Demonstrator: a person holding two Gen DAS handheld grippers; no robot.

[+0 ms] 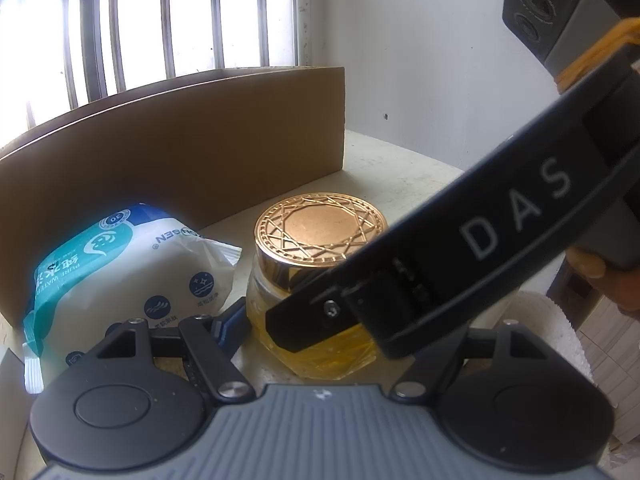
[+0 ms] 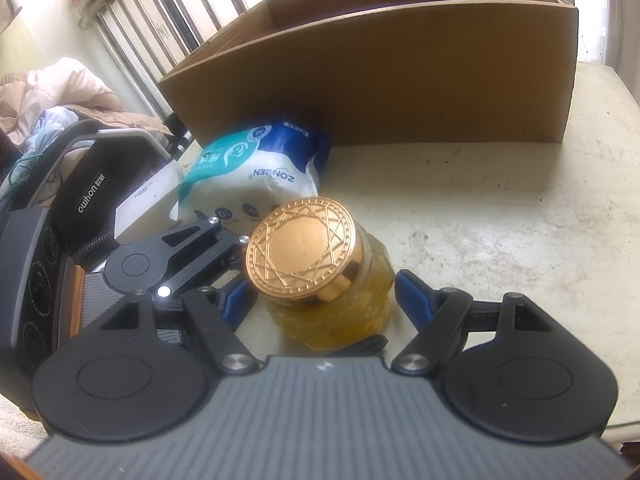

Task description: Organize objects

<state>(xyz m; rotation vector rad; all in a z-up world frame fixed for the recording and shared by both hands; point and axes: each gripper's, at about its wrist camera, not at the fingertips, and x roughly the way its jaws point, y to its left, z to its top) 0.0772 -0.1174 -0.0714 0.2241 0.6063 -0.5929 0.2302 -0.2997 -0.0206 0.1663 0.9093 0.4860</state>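
A glass jar of yellow contents [image 2: 332, 312] with an embossed gold lid [image 1: 320, 228] stands on the pale table [image 2: 500, 220]. My right gripper [image 2: 326, 296] is shut on it, a blue pad [image 2: 412, 296] against each side of the glass. In the left wrist view the right gripper's black shell [image 1: 500, 224] crosses in front of the jar. My left gripper [image 1: 320, 320] straddles the same jar from the other side. Its visible blue pad [image 1: 232, 320] rests against the glass, while its other finger is hidden. A white and teal wipes pack [image 2: 256, 164] lies just behind the jar.
An open cardboard box [image 2: 380, 80] stands behind the wipes, in front of a barred window [image 1: 180, 20]. A black case [image 2: 92, 196] and bedding sit off the table's left edge. A white towel [image 1: 560, 328] and a hand [image 1: 588, 268] are at the right.
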